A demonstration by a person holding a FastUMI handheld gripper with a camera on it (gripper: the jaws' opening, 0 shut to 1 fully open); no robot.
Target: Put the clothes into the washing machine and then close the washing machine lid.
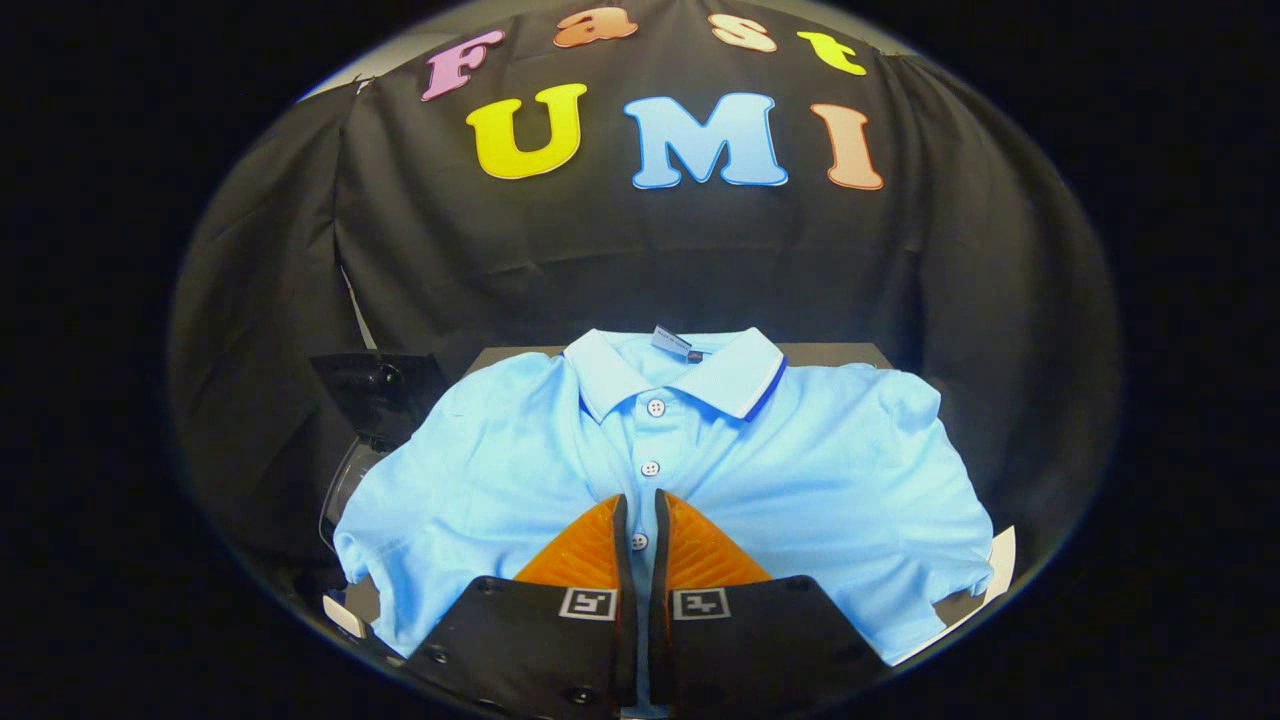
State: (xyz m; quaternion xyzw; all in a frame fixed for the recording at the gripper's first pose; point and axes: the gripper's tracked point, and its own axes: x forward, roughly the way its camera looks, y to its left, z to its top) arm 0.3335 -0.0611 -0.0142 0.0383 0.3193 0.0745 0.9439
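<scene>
From my seat at the remote feed I look down on a light blue short-sleeved polo shirt (800,480), spread flat with its collar away from me and its button placket running straight toward the gripper (640,510). The shirt lies on a dark flat surface (840,353), of which a strip shows beyond the collar. A small grey tag sits inside the collar, and a darker blue stripe edges the collar's right wing. The gripper's two fingers stand nearly together, a narrow gap left between them, their tips over the placket at the lowest of the three white buttons (that button shows right in the gap). I cannot tell whether the fingers pinch any cloth or merely rest above it. To the left of the shirt's sleeve a dark, glossy, rounded object (375,420) stands partly hidden by the fabric; I cannot make out what it is. White sheet corners (1003,562) peek from beneath the shirt's right hem.
</scene>
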